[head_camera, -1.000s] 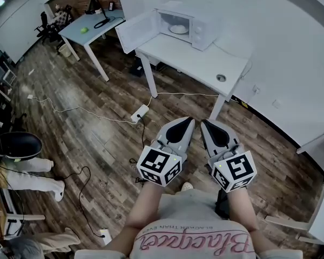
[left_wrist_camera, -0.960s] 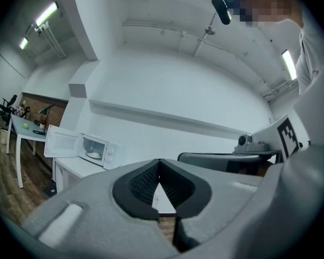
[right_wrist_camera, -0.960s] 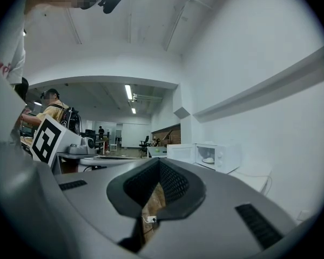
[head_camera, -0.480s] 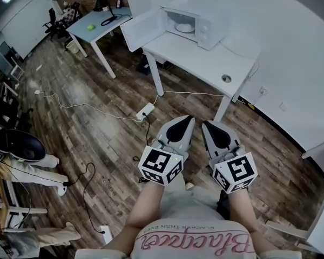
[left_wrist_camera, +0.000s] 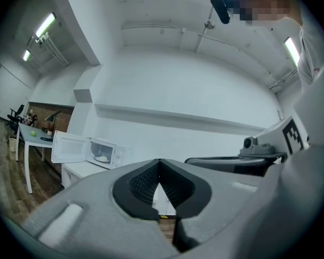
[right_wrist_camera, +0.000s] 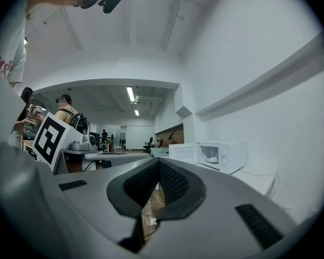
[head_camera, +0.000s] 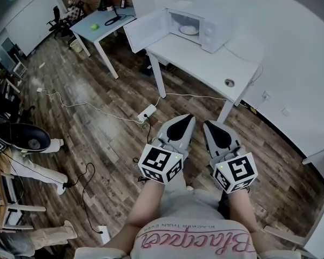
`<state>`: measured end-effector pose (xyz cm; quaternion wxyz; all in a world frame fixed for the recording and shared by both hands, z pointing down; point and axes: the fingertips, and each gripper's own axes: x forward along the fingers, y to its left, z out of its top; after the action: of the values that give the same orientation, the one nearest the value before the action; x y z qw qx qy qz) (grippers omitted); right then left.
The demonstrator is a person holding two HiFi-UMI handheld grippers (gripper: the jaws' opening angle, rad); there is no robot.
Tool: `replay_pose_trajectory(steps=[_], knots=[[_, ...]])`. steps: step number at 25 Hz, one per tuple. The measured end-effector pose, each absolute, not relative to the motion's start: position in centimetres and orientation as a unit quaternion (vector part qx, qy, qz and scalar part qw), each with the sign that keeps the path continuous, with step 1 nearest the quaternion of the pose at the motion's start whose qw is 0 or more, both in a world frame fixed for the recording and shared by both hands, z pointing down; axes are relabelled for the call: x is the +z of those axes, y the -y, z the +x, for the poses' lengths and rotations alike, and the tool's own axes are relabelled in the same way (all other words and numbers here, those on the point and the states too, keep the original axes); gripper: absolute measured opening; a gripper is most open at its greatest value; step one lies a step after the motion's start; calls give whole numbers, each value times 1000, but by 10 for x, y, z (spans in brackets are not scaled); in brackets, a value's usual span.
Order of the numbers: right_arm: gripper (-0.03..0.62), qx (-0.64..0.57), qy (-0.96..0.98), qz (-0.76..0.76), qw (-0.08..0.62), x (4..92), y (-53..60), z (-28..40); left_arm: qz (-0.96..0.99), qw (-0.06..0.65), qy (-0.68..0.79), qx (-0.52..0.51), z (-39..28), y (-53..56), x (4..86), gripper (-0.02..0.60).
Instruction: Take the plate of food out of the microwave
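L gripper (head_camera: 183,124) + R gripper (head_camera: 210,129) jaws both pressed together, empty. Microwave (head_camera: 197,23) well off, door (head_camera: 146,32) open. Close in, spread jaws at plate (head_camera: 189,29) rim, pull out lvl.

Table (head_camera: 205,63): white; bore microwave (head_camera: 197,25), door open.
Far table (head_camera: 100,33): bore green ball (head_camera: 95,26).
Floor (head_camera: 97,134): wood; power strip (head_camera: 147,112) and cable (head_camera: 86,106) lay loose.

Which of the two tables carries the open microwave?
The nearer white table, beside the wall: the microwave stands on it with its door open. The farther table holds a green object instead.
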<state>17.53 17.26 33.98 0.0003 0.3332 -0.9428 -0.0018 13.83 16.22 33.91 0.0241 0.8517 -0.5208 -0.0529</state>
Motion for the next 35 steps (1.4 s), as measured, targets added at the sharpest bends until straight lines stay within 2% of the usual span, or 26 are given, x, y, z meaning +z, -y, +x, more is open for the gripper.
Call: replay_pose_trajectory(steps=[12,35], knots=[[6,-1,947,321,10,341,-126,154,849,42,524,-59,121,-112,346,6],[6,11,943,332,31,348,16,79,855,57,512,-60,46,37,348,6]])
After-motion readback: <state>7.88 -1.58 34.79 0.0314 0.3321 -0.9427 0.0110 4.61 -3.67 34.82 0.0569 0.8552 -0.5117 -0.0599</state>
